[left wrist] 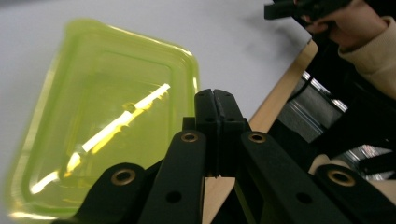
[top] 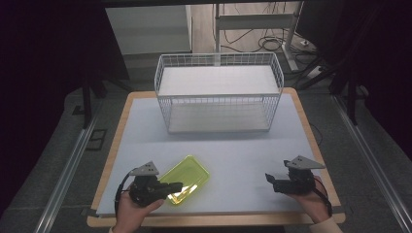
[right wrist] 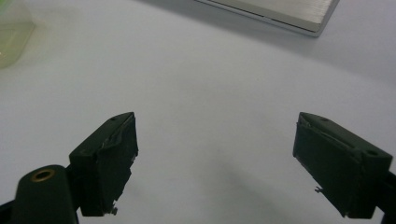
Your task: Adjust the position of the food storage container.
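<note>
Nearest us, our left gripper (top: 176,186) had its jaws clenched on the near rim of the translucent yellow-green plastic lid (top: 187,180), which lay at the front left of the white table (top: 243,155). Our right gripper (top: 270,180) hung released at front right, well apart. Beyond stood the white wire basket (top: 218,92).

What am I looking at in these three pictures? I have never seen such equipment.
A person holds a two-jaw hand tool in each hand. The high view looks down on the table; the other two views come from cameras riding on the tools. On the table lie a yellow-green plastic tray and a white wire basket. The left gripper is shut at the tray's rim; whether it pinches the rim is unclear. The right gripper is open and holds nothing.
</note>
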Action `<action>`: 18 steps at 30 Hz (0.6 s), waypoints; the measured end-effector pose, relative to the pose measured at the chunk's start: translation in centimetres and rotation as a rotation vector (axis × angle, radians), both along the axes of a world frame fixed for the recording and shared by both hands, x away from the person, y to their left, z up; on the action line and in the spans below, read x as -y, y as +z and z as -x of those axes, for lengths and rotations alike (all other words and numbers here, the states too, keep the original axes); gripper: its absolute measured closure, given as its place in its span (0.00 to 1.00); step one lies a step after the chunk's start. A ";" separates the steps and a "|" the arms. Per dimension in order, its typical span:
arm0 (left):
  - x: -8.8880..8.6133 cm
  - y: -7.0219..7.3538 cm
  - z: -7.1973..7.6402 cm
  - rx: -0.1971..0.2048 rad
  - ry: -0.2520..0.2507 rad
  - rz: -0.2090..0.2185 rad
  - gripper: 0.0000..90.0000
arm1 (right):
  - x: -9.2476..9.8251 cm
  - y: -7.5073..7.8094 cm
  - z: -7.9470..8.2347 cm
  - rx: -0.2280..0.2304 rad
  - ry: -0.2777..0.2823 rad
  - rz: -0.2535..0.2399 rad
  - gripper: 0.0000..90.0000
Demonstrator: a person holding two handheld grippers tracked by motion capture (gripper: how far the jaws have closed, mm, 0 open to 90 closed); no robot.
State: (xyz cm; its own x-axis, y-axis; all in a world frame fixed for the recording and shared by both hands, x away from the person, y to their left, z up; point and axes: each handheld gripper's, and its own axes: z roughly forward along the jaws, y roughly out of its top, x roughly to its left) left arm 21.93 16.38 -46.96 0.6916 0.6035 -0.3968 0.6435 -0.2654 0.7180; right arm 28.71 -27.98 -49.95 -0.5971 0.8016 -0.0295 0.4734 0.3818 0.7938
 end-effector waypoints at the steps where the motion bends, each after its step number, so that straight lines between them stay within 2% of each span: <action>1: 0.0 0.0 0.0 0.000 0.000 0.000 1.00 | 0.0 0.0 0.0 0.000 0.000 0.000 0.16; 4: 1.0 -0.6 0.3 -0.020 -0.035 -0.026 1.00 | 0.0 -0.1 0.0 -0.001 0.000 0.004 0.16; 10: 2.4 -0.9 1.2 -0.027 -0.076 -0.077 1.00 | 0.0 0.0 0.0 0.001 -0.001 0.003 0.16; 12: 2.9 -1.1 1.6 -0.026 -0.099 -0.090 1.00 | -0.1 -0.1 0.1 -0.001 0.000 0.005 0.16; 15: 3.8 -1.2 2.2 -0.015 -0.130 -0.148 1.00 | -0.1 0.0 0.1 0.006 0.000 0.010 0.16; 17: 4.1 -1.3 2.3 -0.018 -0.132 -0.149 1.00 | -0.1 0.0 0.1 0.006 0.000 0.010 0.16; 18: 4.4 -1.5 2.6 -0.020 -0.140 -0.166 1.00 | -0.1 0.0 0.1 0.005 0.000 0.011 0.16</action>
